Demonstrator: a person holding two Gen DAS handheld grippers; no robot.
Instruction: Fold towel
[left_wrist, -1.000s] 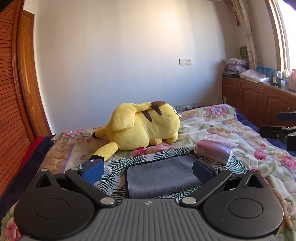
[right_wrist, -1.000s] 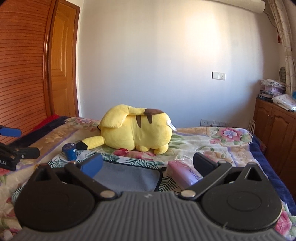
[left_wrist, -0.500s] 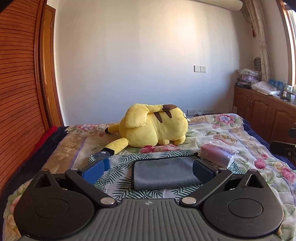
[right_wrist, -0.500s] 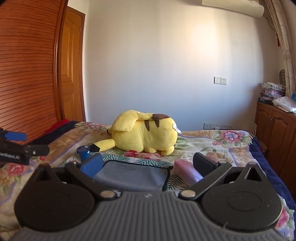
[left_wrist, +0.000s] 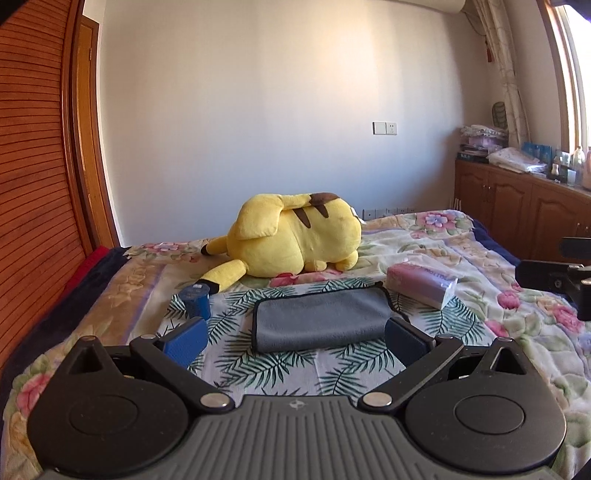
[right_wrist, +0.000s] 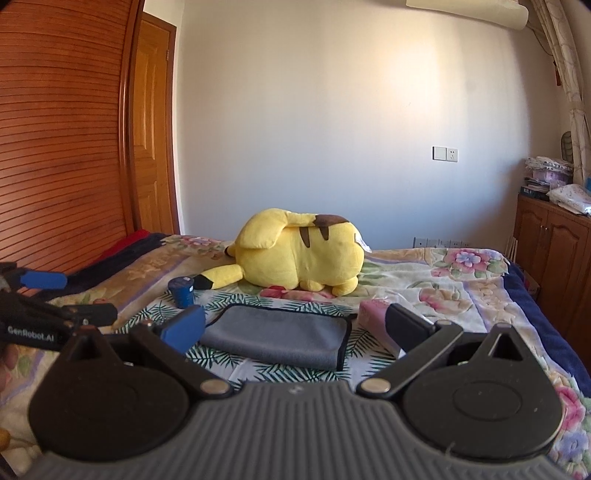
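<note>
A grey towel (left_wrist: 320, 318) with a dark hem lies folded flat on a leaf-print cloth (left_wrist: 280, 363) on the bed. It also shows in the right wrist view (right_wrist: 279, 335). My left gripper (left_wrist: 295, 341) is open and empty, held above the bed just short of the towel's near edge. My right gripper (right_wrist: 293, 326) is open and empty, held back from the towel's near right side. Each gripper shows at the edge of the other's view, the left one (right_wrist: 51, 314) at the left, the right one (left_wrist: 554, 275) at the right.
A yellow plush toy (left_wrist: 291, 240) lies behind the towel. A small blue cup (left_wrist: 195, 300) stands at the towel's left, a pink tissue pack (left_wrist: 421, 282) at its right. A wooden wardrobe (right_wrist: 62, 147) stands left, wooden cabinets (left_wrist: 524, 206) right.
Both grippers have pulled back and risen from the towel, so it looks smaller and farther. The towel lies still. Both grippers stay open.
</note>
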